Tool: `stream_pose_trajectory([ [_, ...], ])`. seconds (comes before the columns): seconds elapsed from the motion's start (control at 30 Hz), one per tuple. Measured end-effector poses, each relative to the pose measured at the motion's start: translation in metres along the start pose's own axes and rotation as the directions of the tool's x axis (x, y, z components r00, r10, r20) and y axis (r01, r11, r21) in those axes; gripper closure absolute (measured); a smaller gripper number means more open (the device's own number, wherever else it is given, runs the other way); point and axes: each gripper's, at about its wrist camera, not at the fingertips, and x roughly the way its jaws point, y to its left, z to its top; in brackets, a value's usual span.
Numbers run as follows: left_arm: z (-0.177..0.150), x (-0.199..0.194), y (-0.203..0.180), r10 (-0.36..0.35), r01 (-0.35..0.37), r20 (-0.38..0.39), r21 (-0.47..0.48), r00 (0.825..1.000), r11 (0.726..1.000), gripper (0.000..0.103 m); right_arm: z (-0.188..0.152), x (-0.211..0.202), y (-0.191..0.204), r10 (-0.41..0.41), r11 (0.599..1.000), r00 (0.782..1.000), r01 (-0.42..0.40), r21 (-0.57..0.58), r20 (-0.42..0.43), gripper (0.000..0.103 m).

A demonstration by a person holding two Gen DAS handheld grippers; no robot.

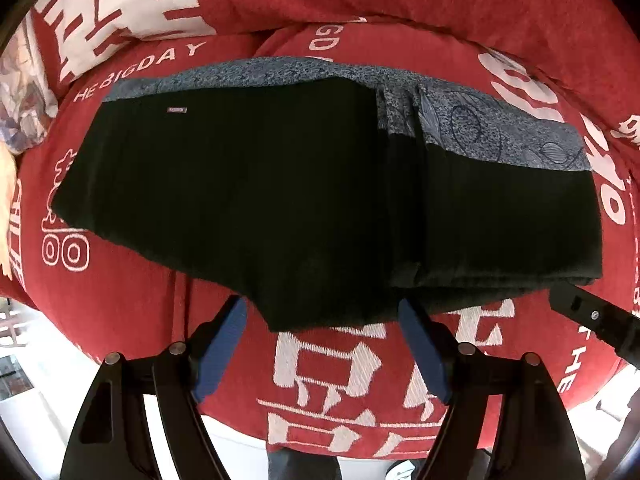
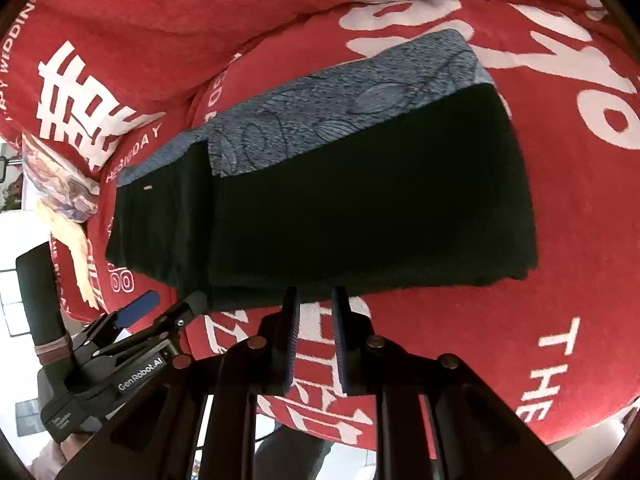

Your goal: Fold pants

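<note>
Black pants (image 1: 280,200) with a blue-grey patterned lining lie folded on a red sofa cushion; they also show in the right wrist view (image 2: 360,200). My left gripper (image 1: 322,316) is open, its blue pads (image 1: 224,344) on either side of the pants' near corner, holding nothing. My right gripper (image 2: 314,300) has its fingers a narrow gap apart at the near edge of the folded pants, with nothing between them. The right gripper's tip shows in the left wrist view (image 1: 592,316) by the pants' right corner. The left gripper shows in the right wrist view (image 2: 168,308).
The red sofa cover (image 1: 320,380) with white lettering runs under the pants. A red backrest (image 2: 200,20) rises behind. A floral cushion (image 1: 20,100) lies at the far left. White floor (image 1: 40,380) shows below the cushion's front edge.
</note>
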Motion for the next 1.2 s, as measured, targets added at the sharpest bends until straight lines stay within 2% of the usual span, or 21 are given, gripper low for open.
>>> stream_pose_trajectory([
  [0.27,-0.011,0.009,0.014,-0.012,0.01,-0.026,-0.066,1.0,0.998,0.024,-0.001,0.008,0.012,-0.025,0.997,0.998,0.021,-0.07,-0.053,0.085],
  [0.37,-0.018,0.017,0.019,-0.021,0.018,-0.044,-0.068,0.999,0.998,0.024,-0.002,0.016,0.023,-0.029,0.995,0.997,0.021,-0.099,-0.071,0.072],
  [0.4,-0.019,0.019,0.022,-0.023,0.02,-0.051,-0.065,0.998,0.998,0.024,-0.003,0.018,0.027,-0.031,0.994,0.997,0.023,-0.105,-0.071,0.06],
  [0.43,-0.02,0.02,0.026,-0.028,0.024,-0.055,-0.064,0.998,0.998,0.024,-0.004,0.02,0.033,-0.033,0.993,0.997,0.025,-0.112,-0.068,0.055],
  [0.47,-0.021,0.02,0.029,-0.032,0.028,-0.055,-0.064,0.998,0.998,0.024,-0.005,0.022,0.037,-0.035,0.993,0.998,0.028,-0.116,-0.061,0.053],
  [0.6,-0.02,0.019,0.054,-0.042,0.039,-0.043,-0.062,0.998,0.997,0.024,-0.004,0.028,0.061,-0.06,0.988,0.998,0.057,-0.142,-0.019,0.053],
  [0.77,-0.01,0.019,0.092,-0.045,0.043,-0.022,-0.069,0.999,0.997,0.024,0.021,0.041,0.093,-0.109,0.979,0.993,0.116,-0.166,0.053,0.053],
  [0.9,-0.005,0.021,0.117,-0.041,0.038,-0.026,-0.092,0.999,0.995,0.024,0.03,0.07,0.097,-0.17,0.979,0.985,0.168,-0.118,-0.009,0.051],
  [1.0,-0.004,0.022,0.132,-0.046,0.043,-0.023,-0.112,0.999,0.993,0.024,0.02,0.07,0.106,-0.206,0.968,0.978,0.205,-0.147,0.008,0.049],
  [1.2,-0.009,0.024,0.153,-0.072,0.068,-0.023,-0.137,0.997,0.988,0.024,0.008,0.061,0.11,-0.221,0.963,0.975,0.217,-0.161,-0.008,0.049],
])
